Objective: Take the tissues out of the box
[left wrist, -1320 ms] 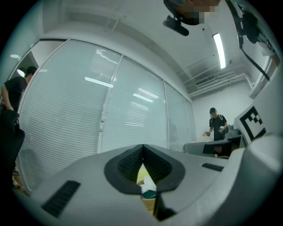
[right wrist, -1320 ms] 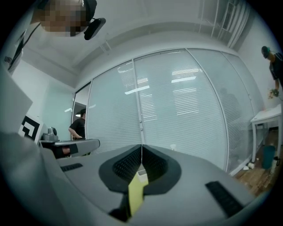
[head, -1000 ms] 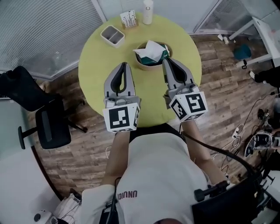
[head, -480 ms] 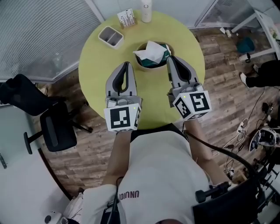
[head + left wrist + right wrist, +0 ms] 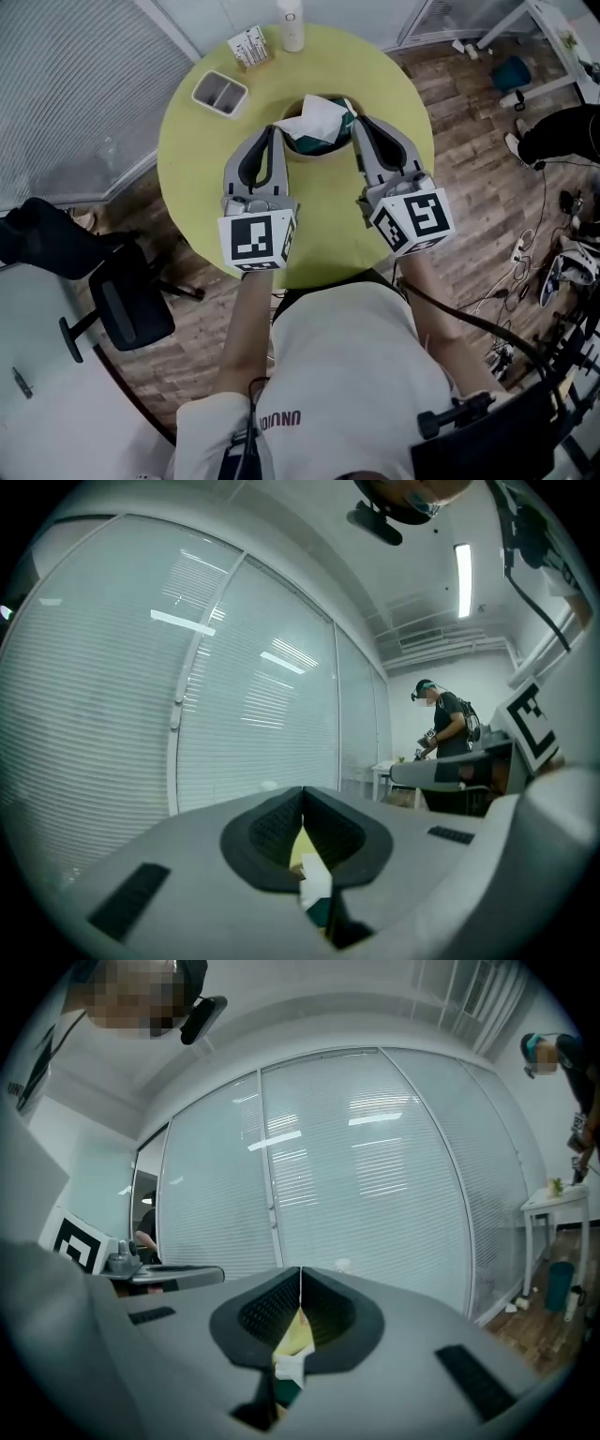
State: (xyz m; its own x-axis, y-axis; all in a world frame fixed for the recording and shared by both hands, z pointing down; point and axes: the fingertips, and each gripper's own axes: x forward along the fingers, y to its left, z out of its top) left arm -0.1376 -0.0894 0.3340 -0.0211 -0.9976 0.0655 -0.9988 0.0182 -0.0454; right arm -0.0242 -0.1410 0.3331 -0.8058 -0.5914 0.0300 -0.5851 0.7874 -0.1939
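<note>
We hold both tools over the round yellow-green surface [image 5: 192,159], each with its jaws pressed together on nothing. The left tool [image 5: 269,133] and right tool [image 5: 360,127] flank the tissue box [image 5: 326,142], from which a white tissue [image 5: 314,114] sticks up. A grey tray [image 5: 218,92] and a white bottle [image 5: 292,28] stand farther back. Around us are wood floor [image 5: 478,197], a black chair [image 5: 127,305] and glass walls with blinds [image 5: 75,84].
</note>
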